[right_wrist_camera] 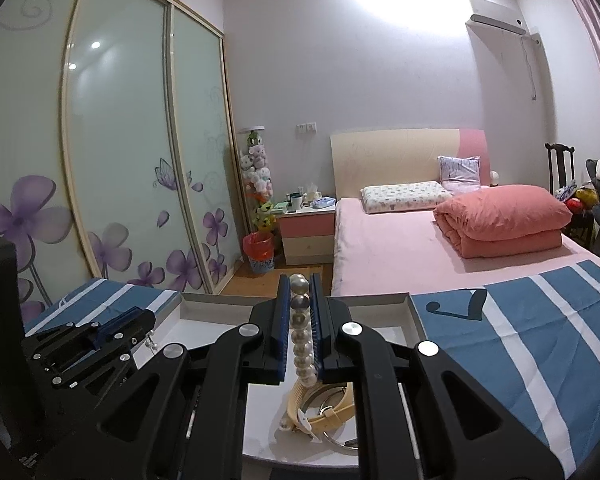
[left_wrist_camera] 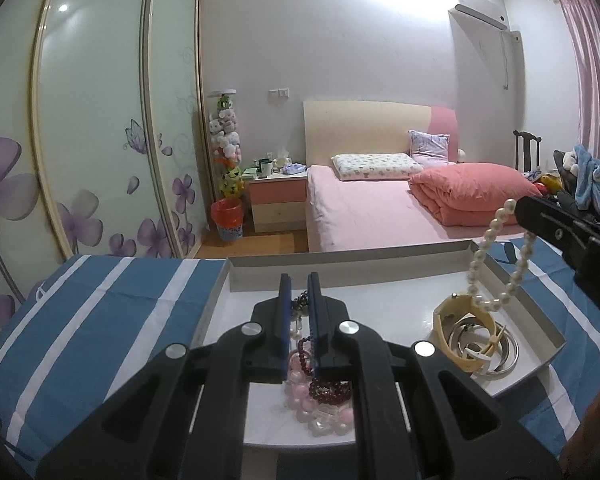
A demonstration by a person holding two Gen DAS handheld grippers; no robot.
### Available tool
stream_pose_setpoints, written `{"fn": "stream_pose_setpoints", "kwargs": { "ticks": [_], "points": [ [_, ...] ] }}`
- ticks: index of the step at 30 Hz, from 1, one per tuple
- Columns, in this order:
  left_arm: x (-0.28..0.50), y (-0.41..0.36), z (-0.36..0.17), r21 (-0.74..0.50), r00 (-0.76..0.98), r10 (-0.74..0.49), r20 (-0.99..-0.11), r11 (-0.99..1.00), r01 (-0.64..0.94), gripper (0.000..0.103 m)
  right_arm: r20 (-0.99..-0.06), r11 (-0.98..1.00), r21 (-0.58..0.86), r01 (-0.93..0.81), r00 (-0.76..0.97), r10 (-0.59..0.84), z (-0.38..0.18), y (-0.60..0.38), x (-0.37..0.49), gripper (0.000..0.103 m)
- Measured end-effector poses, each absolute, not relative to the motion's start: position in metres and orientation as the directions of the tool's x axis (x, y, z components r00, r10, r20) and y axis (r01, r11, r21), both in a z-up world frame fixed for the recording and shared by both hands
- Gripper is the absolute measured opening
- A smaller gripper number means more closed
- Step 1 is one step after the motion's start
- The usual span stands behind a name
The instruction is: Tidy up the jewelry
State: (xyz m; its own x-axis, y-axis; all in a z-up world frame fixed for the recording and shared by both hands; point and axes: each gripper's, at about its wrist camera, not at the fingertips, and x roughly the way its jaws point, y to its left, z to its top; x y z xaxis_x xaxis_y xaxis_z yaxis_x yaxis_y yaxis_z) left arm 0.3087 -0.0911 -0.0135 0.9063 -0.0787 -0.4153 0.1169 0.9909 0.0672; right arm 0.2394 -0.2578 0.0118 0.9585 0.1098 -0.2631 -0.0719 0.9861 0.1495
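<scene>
fingers of the left gripper (left_wrist_camera: 299,304) stand narrow at the lower centre of the left wrist view, pressed around a thin dangling piece with a small pearl; whether they truly clamp it is hard to tell. under them, low in the frame, a pile of pink bead bracelets (left_wrist_camera: 320,404) and a dark red bead bracelet (left_wrist_camera: 332,390) lies on the floor of the white tray (left_wrist_camera: 380,304). lower right in that tray rest a cream watch (left_wrist_camera: 460,328) and silver bangles (left_wrist_camera: 500,354), touching each other.

in the right wrist view, the right gripper (right_wrist_camera: 300,320) at lower centre has its fingers narrow and pinching a pearl necklace (right_wrist_camera: 302,332), the beads running in a line between the blue pads. seen from the left wrist view, that necklace (left_wrist_camera: 496,256) hangs as a loop from the right gripper (left_wrist_camera: 540,216) at the right edge, its lowest beads reaching the cream watch. the left gripper (right_wrist_camera: 100,336) appears at the lower left of the right wrist view, over the tray's left part.

the tray sits on a blue and white striped cloth (left_wrist_camera: 100,312) covering the tabletop. beyond it, mid-frame, a bed (left_wrist_camera: 360,212) with pink sheets carries a folded salmon quilt (left_wrist_camera: 472,196) and pillows (left_wrist_camera: 376,166). at the left stands a wardrobe (left_wrist_camera: 100,120) with purple flower doors, and a red bin (left_wrist_camera: 228,218) sits beside a nightstand (left_wrist_camera: 278,200).
</scene>
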Motion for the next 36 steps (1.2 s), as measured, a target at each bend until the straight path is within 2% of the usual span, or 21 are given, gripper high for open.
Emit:
{"fn": "stream_pose_setpoints", "kwargs": {
  "ticks": [5, 6, 7, 8, 9, 14, 16, 18, 24, 25, 29, 33, 36],
  "points": [
    [0.312, -0.093, -0.015, 0.064, 0.903, -0.102, -0.418, 0.988, 0.141, 0.010, -0.278, 0.985, 0.159, -0.069, 0.954, 0.112, 0.009, -0.259, 0.246, 0.011],
    [0.312, -0.094, -0.015, 0.063, 0.902, -0.105, -0.418, 0.987, 0.144, 0.011, -0.285, 0.985, 0.161, -0.068, 0.952, 0.113, 0.008, -0.259, 0.248, 0.016],
    [0.313, -0.094, -0.016, 0.062, 0.902, -0.108, -0.418, 0.987, 0.146, 0.017, -0.291, 0.984, 0.166, -0.068, 0.950, 0.114, 0.006, -0.259, 0.249, 0.022],
    [0.313, -0.093, -0.016, 0.057, 0.900, -0.111, -0.421, 0.987, 0.149, 0.024, -0.294, 0.982, 0.177, -0.064, 0.949, 0.115, 0.006, -0.262, 0.249, 0.042],
    [0.313, -0.091, -0.016, 0.047, 0.900, -0.115, -0.421, 0.988, 0.148, 0.037, -0.286, 0.981, 0.188, -0.052, 0.953, 0.105, 0.007, -0.265, 0.247, 0.057],
    [0.314, -0.080, -0.014, -0.009, 0.896, -0.129, -0.426, 0.990, 0.138, 0.044, -0.267, 0.978, 0.206, -0.022, 0.960, 0.078, 0.011, -0.272, 0.239, 0.058],
    [0.313, -0.073, -0.012, -0.037, 0.890, -0.133, -0.436, 0.991, 0.130, 0.050, -0.270, 0.978, 0.207, -0.009, 0.961, 0.065, 0.015, -0.274, 0.234, 0.060],
    [0.305, -0.058, -0.004, -0.079, 0.889, -0.140, -0.436, 0.990, 0.117, 0.055, -0.261, 0.979, 0.205, 0.006, 0.964, 0.049, 0.020, -0.275, 0.226, 0.075],
    [0.252, -0.018, 0.018, -0.092, 0.920, -0.100, -0.379, 0.993, 0.071, 0.081, -0.232, 0.989, 0.147, 0.021, 0.973, 0.014, 0.036, -0.270, 0.173, 0.097],
    [0.239, -0.012, 0.021, -0.083, 0.926, -0.092, -0.367, 0.994, 0.066, 0.087, -0.232, 0.990, 0.137, 0.021, 0.973, 0.011, 0.036, -0.268, 0.168, 0.099],
    [0.194, 0.003, 0.028, -0.030, 0.943, -0.051, -0.328, 0.999, 0.043, 0.099, -0.227, 0.996, 0.079, 0.050, 0.973, -0.031, 0.035, -0.254, 0.128, 0.101],
    [0.156, 0.013, 0.025, -0.005, 0.949, -0.026, -0.316, 1.000, 0.025, 0.099, -0.218, 0.994, 0.062, 0.095, 0.973, -0.079, 0.027, -0.243, 0.098, 0.101],
    [0.134, 0.016, 0.020, -0.002, 0.950, -0.007, -0.313, 1.000, 0.007, 0.099, -0.262, 0.995, 0.043, 0.089, 0.962, -0.075, 0.018, -0.239, 0.088, 0.101]
  ]
}}
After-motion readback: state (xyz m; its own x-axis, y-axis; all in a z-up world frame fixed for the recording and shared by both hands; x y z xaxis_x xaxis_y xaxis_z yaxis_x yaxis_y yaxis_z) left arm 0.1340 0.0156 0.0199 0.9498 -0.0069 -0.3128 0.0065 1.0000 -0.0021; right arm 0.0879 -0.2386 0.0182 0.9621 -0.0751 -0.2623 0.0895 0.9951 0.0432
